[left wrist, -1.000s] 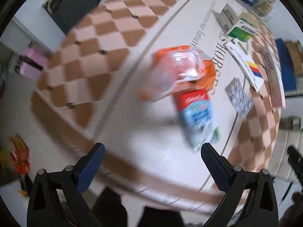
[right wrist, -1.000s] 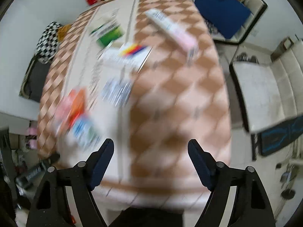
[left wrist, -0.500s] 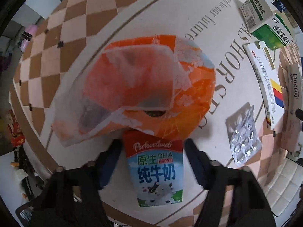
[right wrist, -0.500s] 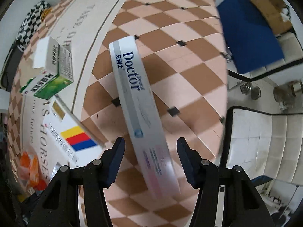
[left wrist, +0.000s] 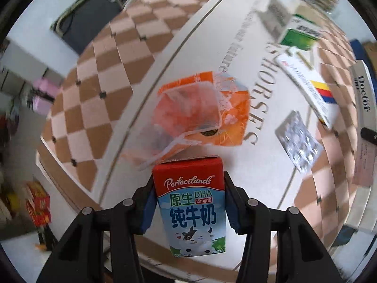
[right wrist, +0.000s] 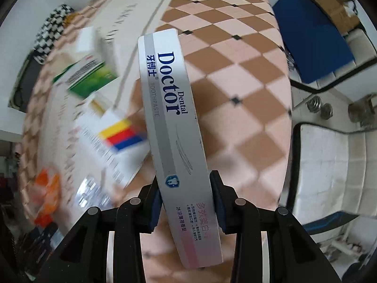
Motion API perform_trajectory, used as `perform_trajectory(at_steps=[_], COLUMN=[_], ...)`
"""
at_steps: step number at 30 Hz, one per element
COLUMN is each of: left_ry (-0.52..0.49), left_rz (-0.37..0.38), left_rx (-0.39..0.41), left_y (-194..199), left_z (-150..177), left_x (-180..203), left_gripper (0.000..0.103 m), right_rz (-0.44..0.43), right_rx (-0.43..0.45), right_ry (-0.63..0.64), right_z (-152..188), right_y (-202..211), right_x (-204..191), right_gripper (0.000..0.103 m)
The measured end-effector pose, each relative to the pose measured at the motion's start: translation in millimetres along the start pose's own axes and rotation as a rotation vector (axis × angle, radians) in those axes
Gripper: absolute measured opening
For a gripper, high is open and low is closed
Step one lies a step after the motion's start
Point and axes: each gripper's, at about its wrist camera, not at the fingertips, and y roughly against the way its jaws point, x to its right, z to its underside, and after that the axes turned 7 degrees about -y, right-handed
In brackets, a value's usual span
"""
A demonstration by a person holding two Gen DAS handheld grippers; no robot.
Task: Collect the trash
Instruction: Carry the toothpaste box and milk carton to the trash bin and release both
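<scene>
My left gripper (left wrist: 188,202) is shut on a red and blue milk carton (left wrist: 190,205) and holds it above the table. An orange plastic bag (left wrist: 202,115) lies on the table just beyond the carton. My right gripper (right wrist: 186,202) is shut on a long white "Doctor" toothpaste box (right wrist: 174,122) and holds it above the table; the same box shows at the right edge of the left wrist view (left wrist: 364,94).
On the checkered tablecloth (left wrist: 94,103) lie a silver blister pack (left wrist: 298,139), a white medicine box with coloured stripes (left wrist: 306,82) and a green and white box (left wrist: 299,33). A white chair (right wrist: 329,165) and a blue board (right wrist: 311,28) stand right of the table.
Both grippers closed in and shut: the left on the milk carton, the right on the toothpaste box. Both items are lifted off the table now.
</scene>
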Motion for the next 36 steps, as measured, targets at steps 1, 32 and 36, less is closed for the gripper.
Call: perform_trajectory(at_steps=[1, 32, 36], left_ry=[-0.029, -0.436, -0.433], left_rz=[-0.001, 0.171, 0.15], left_rx=[0.024, -0.144, -0.21], left_y=[9, -92, -173], left_z=[7, 251, 259], left_x=[-1, -76, -64], left_gripper=[0.047, 0.047, 0.047], right_rz=[-0.016, -0.17, -0.161], right_rx=[0.007, -0.293, -0.368], right_ry=[-0.006, -0.292, -0.311], right_z=[17, 592, 613], right_y=[7, -83, -167], right_x=[-2, -102, -93], right_gripper=[0.04, 0.04, 0.04])
